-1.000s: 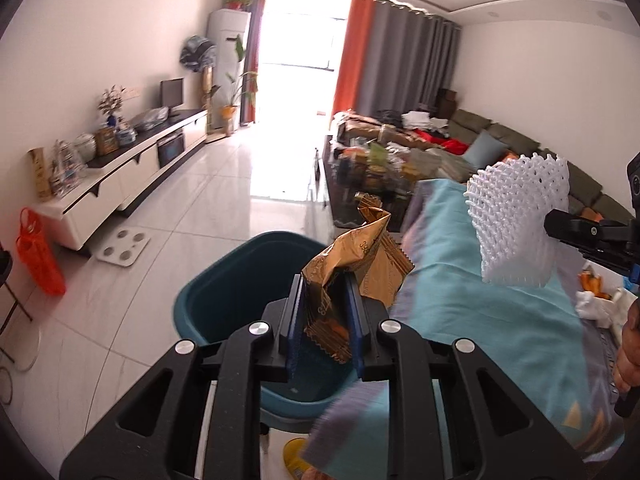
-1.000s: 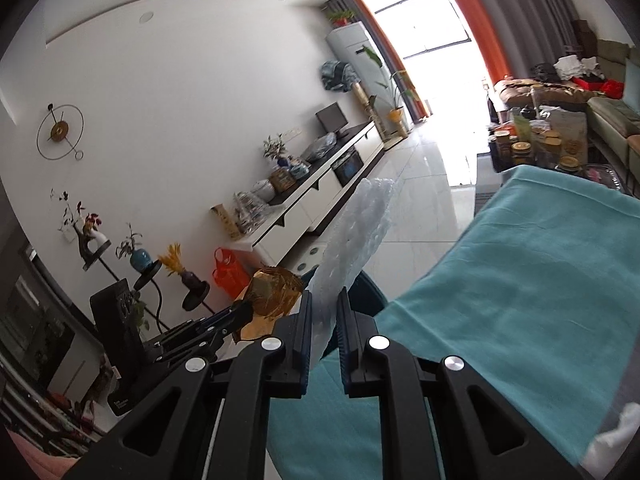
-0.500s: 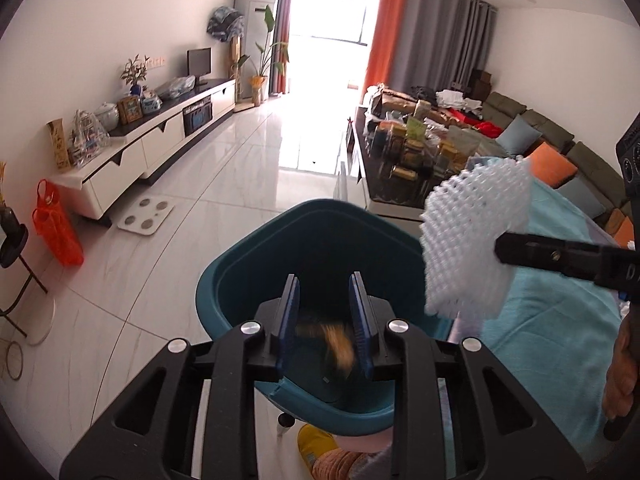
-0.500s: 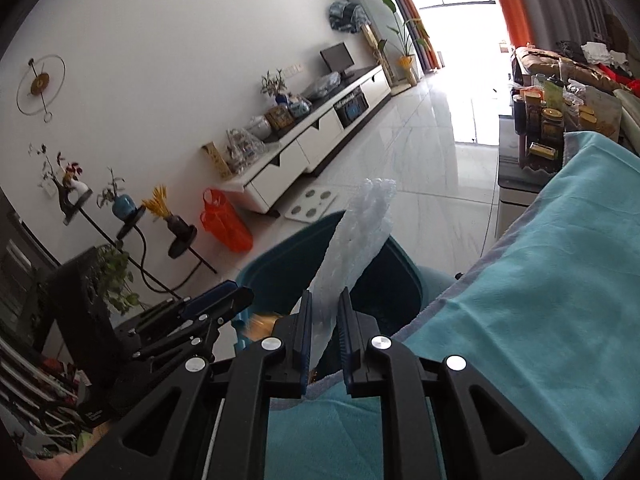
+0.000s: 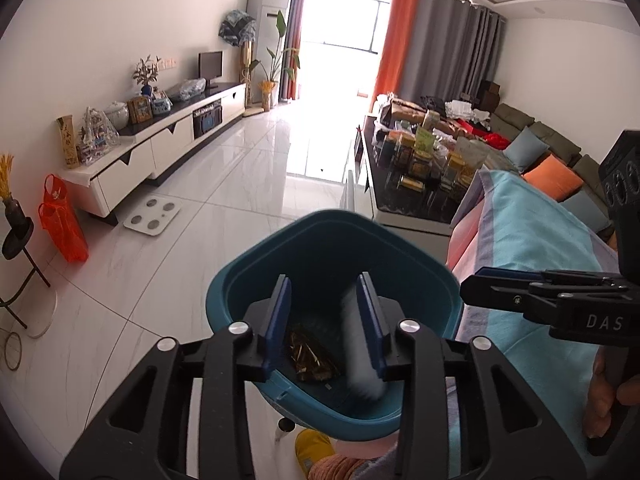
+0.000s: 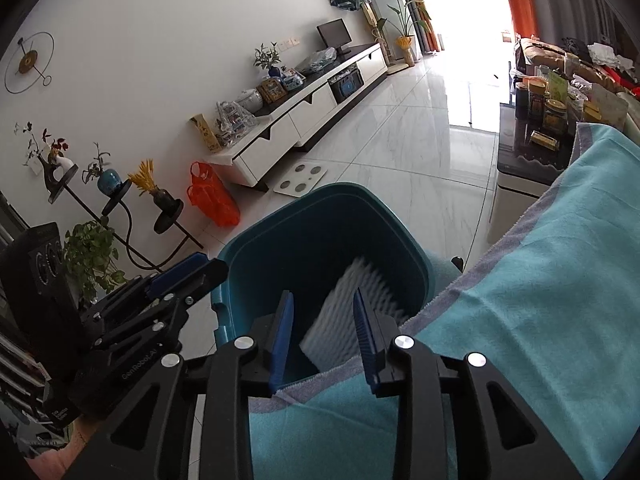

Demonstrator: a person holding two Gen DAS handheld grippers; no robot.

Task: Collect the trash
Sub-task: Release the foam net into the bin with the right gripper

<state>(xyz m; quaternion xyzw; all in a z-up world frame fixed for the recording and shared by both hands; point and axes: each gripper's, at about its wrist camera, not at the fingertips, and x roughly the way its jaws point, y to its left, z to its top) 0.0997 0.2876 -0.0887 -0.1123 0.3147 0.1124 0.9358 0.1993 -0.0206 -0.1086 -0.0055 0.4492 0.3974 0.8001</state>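
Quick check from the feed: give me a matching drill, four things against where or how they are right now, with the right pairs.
Things:
1. gold snack wrapper
2. white foam net
3. left tool
4. orange bag

States:
A. open, with nothing between its fingers, above the teal bin
B. on the floor by the white TV cabinet
C. lying at the bottom of the bin
D. blurred, inside the bin, beyond the open right tool

Pairs: 1-C, 2-D, 3-A, 4-B

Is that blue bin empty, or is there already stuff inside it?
Not empty. The blue bin holds a brown wrapper on its bottom, and a blurred white foam net is inside too.
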